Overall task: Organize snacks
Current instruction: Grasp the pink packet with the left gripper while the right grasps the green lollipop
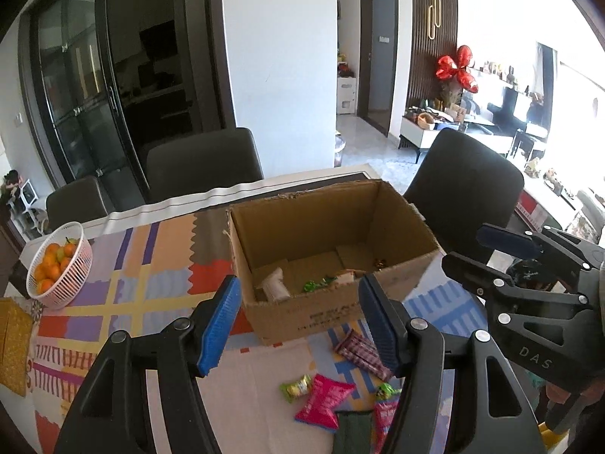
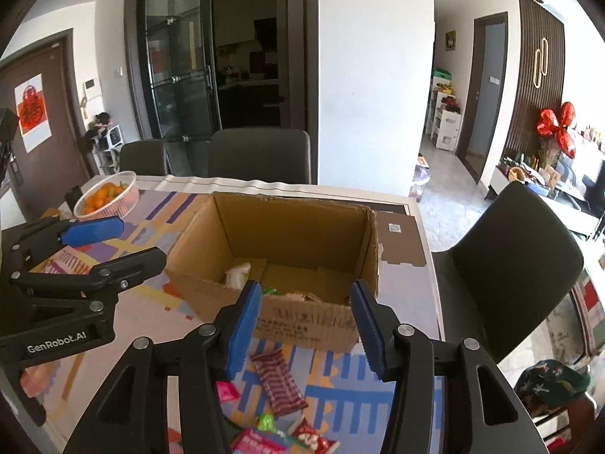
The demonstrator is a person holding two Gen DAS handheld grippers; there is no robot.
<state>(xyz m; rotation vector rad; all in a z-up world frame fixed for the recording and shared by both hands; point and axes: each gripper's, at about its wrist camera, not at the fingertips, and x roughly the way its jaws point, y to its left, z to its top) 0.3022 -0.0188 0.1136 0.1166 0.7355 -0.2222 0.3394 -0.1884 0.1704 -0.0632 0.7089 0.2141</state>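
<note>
An open cardboard box (image 1: 302, 227) (image 2: 287, 227) stands on the patterned tablecloth and holds a white packet (image 1: 274, 283), a green sweet (image 1: 315, 283) and other small wrappers. In front of it lie loose snacks: a maroon striped bar (image 1: 361, 353) (image 2: 280, 382), a pink packet (image 1: 325, 397), a green candy (image 1: 297, 387) and a red packet (image 2: 312, 437). My left gripper (image 1: 298, 302) (image 2: 138, 240) hovers open before the box's near wall, with nothing between its blue pads. My right gripper (image 2: 305, 302) (image 1: 469, 247) is beside it on the right, also open and holding nothing.
A white basket of oranges (image 1: 60, 265) (image 2: 107, 193) sits at the table's far left. Dark chairs (image 1: 204, 162) (image 2: 518, 234) stand behind the table and at its right end. A gold-coloured sheet (image 1: 13, 344) lies at the left edge.
</note>
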